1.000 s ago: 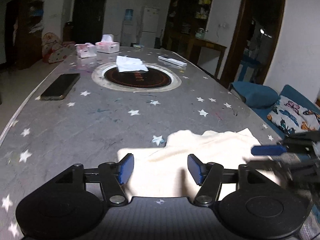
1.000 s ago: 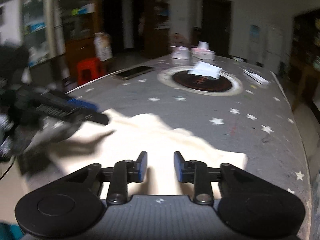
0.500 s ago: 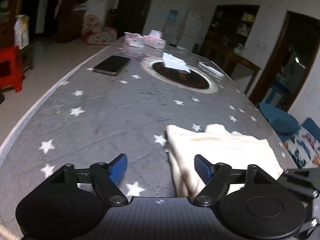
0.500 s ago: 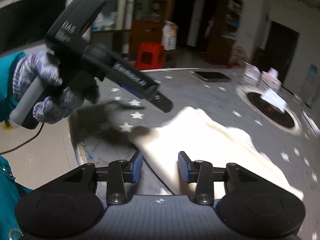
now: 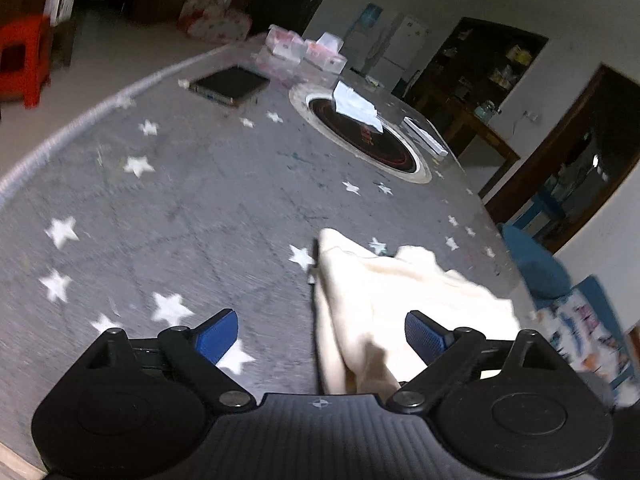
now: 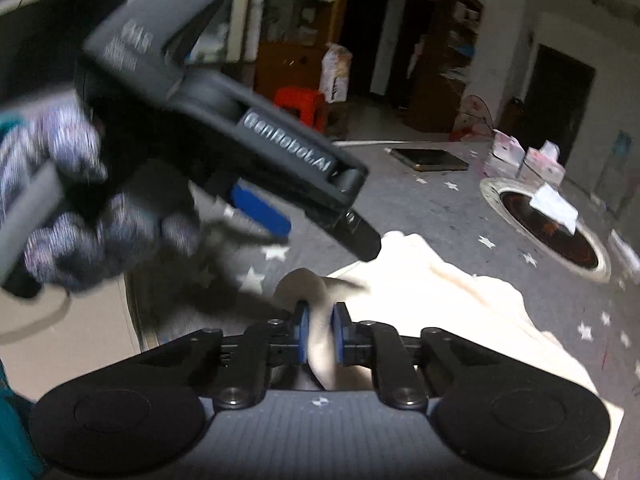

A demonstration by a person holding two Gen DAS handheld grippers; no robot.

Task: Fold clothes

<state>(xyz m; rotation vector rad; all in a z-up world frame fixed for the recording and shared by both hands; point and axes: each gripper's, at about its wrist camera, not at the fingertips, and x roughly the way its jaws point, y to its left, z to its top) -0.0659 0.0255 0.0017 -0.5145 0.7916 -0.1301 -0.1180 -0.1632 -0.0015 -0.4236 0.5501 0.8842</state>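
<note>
A cream garment (image 5: 404,292) lies bunched on the grey star-patterned table (image 5: 192,200), near its front right edge. My left gripper (image 5: 322,336) is wide open above the garment's left edge, holding nothing. In the right wrist view my right gripper (image 6: 319,334) is shut on a fold of the cream garment (image 6: 452,300) at its near corner. The left gripper, held in a gloved hand (image 6: 80,216), also shows in the right wrist view (image 6: 280,184), hovering just left of the garment.
On the table's far part sit a round inset hotplate (image 5: 360,136) with a white paper (image 5: 356,106), a dark tablet (image 5: 230,84), tissue boxes (image 5: 304,50) and a white remote (image 5: 426,140). A blue sofa with cushions (image 5: 560,288) stands right; a red stool (image 5: 24,60) left.
My right gripper has closed on a fold of the garment's near corner. My left gripper has swung left and opened wider, with the garment now under its right finger.
</note>
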